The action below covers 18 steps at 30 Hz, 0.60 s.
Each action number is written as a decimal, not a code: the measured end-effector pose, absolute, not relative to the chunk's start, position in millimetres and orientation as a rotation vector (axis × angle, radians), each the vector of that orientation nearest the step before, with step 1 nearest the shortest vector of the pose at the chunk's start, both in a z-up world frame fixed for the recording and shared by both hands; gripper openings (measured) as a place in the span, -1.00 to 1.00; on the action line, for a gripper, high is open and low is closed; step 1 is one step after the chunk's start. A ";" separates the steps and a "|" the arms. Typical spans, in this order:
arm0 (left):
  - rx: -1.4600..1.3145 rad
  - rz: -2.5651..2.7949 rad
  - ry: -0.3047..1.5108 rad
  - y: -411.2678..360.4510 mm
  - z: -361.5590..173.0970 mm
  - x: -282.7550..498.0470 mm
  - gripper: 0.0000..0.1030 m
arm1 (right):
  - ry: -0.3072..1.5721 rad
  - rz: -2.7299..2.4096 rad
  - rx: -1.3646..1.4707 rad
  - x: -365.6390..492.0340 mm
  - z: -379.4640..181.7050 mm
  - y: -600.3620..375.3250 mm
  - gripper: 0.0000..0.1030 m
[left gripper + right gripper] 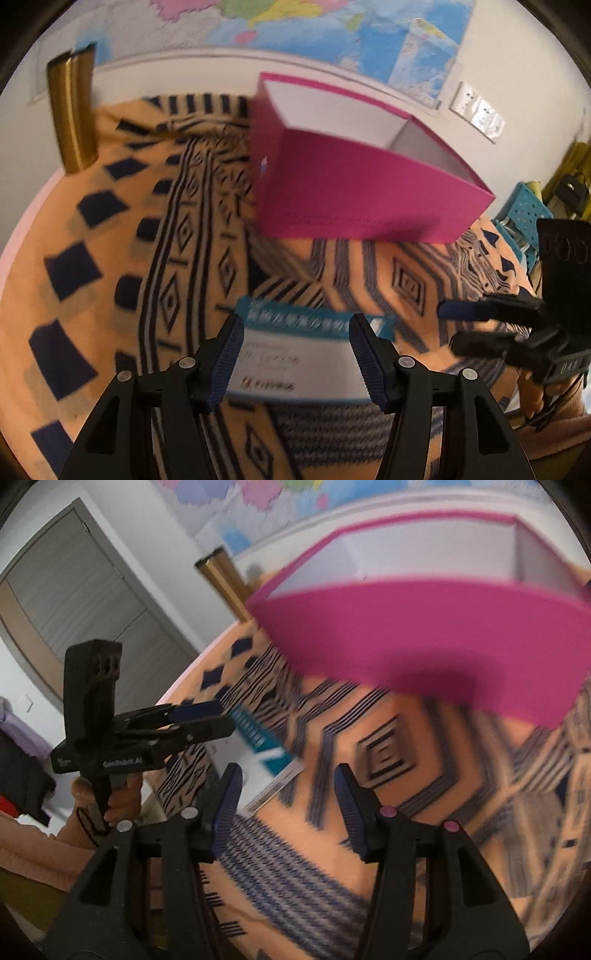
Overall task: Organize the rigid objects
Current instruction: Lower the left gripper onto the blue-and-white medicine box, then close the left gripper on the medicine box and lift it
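A flat white box with a teal band (295, 354) lies on the orange patterned cloth (110, 258). My left gripper (295, 325) stands open over it, its blue pads not pressing the box. Seen from the right wrist, the left gripper (225, 718) has its tips right at the white and teal box (264, 746). Behind it stands an open magenta box (354, 195) with a white inside, empty as far as I can see. My right gripper (288, 797) is open over bare cloth in front of the magenta box (424, 638), nothing between its fingers. It shows at the right (448, 328) in the left wrist view.
A gold post (72, 118) stands at the cloth's far left edge. A map (332, 26) and sockets (476, 110) are on the wall behind. A teal perforated basket (524, 218) sits off the right side. A grey door (74, 602) is at left.
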<state>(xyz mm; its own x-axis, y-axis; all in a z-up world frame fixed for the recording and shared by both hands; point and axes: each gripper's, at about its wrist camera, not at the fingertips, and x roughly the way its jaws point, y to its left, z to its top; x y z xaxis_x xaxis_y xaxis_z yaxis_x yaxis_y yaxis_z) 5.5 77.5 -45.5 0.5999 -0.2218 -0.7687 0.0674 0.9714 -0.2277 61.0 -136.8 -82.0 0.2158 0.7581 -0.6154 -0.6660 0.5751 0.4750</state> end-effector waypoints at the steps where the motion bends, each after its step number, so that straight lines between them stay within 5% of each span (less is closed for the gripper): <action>1: -0.188 -0.165 0.916 80.4 -46.5 4.1 0.17 | 0.936 1.001 0.115 60.6 -85.3 -131.7 0.06; 18: -0.213 -0.216 0.964 81.8 -56.4 -6.5 0.06 | 1.017 1.037 0.148 67.0 -111.5 -102.9 -0.05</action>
<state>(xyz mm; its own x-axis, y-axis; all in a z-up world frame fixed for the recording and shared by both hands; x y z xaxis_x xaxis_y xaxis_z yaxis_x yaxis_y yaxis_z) -6.5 81.8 -56.4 0.5522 -0.2754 -0.7869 0.0872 0.9578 -0.2740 67.0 -102.9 -111.5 0.1201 0.7687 -0.6283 -0.6432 0.5423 0.5405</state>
